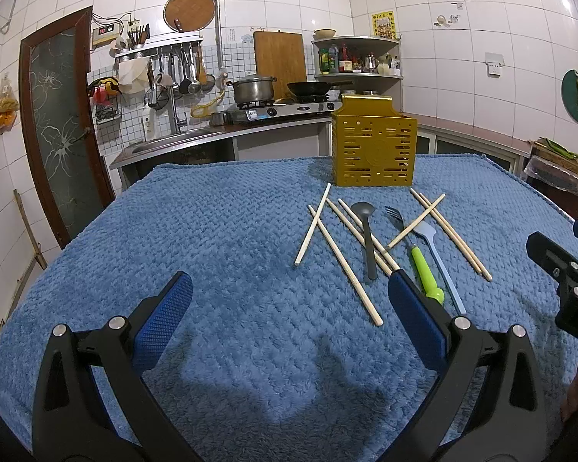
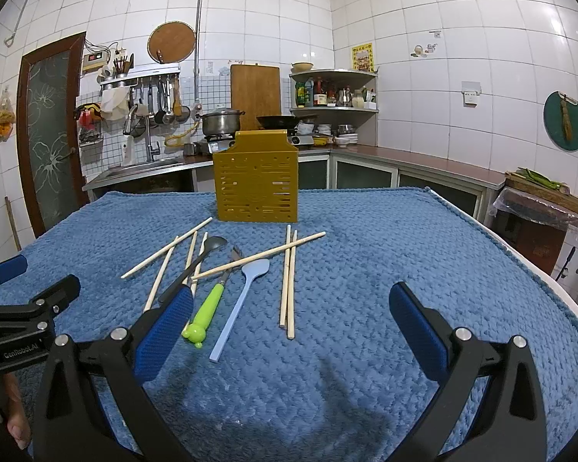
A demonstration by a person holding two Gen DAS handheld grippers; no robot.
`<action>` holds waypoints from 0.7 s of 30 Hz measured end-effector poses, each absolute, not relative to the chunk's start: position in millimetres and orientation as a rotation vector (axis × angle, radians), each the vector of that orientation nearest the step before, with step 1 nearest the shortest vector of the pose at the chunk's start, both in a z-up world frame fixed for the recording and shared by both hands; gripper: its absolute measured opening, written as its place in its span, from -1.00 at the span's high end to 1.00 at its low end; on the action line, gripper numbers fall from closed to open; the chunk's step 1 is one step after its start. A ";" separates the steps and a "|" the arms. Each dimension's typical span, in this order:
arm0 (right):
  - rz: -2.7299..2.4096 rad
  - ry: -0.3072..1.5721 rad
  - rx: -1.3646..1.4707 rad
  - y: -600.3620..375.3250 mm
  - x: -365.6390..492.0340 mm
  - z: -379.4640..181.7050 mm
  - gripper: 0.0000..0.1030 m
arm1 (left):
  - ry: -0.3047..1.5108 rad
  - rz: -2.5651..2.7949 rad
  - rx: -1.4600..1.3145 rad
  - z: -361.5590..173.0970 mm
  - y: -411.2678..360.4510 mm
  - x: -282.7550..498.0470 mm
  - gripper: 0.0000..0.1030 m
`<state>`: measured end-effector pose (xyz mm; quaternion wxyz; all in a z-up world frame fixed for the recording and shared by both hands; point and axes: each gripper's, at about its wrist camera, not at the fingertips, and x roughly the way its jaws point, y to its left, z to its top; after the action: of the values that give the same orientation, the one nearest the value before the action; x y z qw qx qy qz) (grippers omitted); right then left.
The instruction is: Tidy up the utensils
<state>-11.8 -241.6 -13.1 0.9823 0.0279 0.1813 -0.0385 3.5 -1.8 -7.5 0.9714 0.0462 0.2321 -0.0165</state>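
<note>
Left wrist view first: my left gripper (image 1: pixel 289 315) has its blue fingers (image 1: pixel 162 323) spread wide with nothing between them, hanging over the blue towel (image 1: pixel 212 231) that covers the worktop. The gold utensil holder (image 1: pixel 373 146) stands upright at the far side of the towel, and that's my landmark. All the loose stuff lies just in front of it, on the near side: a bunch of wooden chopsticks (image 1: pixel 314 225) scattered and crossing each other, a dark grey spoon (image 1: pixel 366 235) lying over two of them, then a fork with a green handle (image 1: pixel 418 258) with one chopstick laid across it, and a light blue spatula (image 1: pixel 437 254) right beside the fork. Two more chopsticks sit side by side further right of the holder's front. The right gripper (image 1: pixel 558 269) pokes into the picture at the right edge; can't tell much about it from here.

Right wrist view: my right gripper (image 2: pixel 291 308) is also wide open, fingers (image 2: pixel 416 327) empty, above the towel (image 2: pixel 404 254). The holder (image 2: pixel 256 181) is dead ahead, far side. In front of it, the chopstick pair (image 2: pixel 289 281) lies parallel, closest to my middle; the spatula (image 2: pixel 242 296), green-handled fork (image 2: pixel 208 308) and spoon (image 2: pixel 196 265) sit to the left of that pair, tangled with the other chopsticks. The left gripper (image 2: pixel 23 288) shows at the left edge.
</note>
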 end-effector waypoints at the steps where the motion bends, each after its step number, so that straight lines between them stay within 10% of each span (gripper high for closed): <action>1: -0.076 0.365 0.055 -241.3 -12.1 -12.7 -0.93 | 0.469 -0.034 0.094 -7.7 -1.9 3.6 -0.90; 21: -0.077 0.369 0.056 -242.2 -12.2 -14.3 -0.93 | 0.475 -0.037 0.090 -10.9 -4.4 4.7 -0.90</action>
<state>-12.2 -242.2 -14.3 0.9819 0.0278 0.1834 -0.0381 4.8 -4.4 -10.9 0.9707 0.0447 0.2353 -0.0181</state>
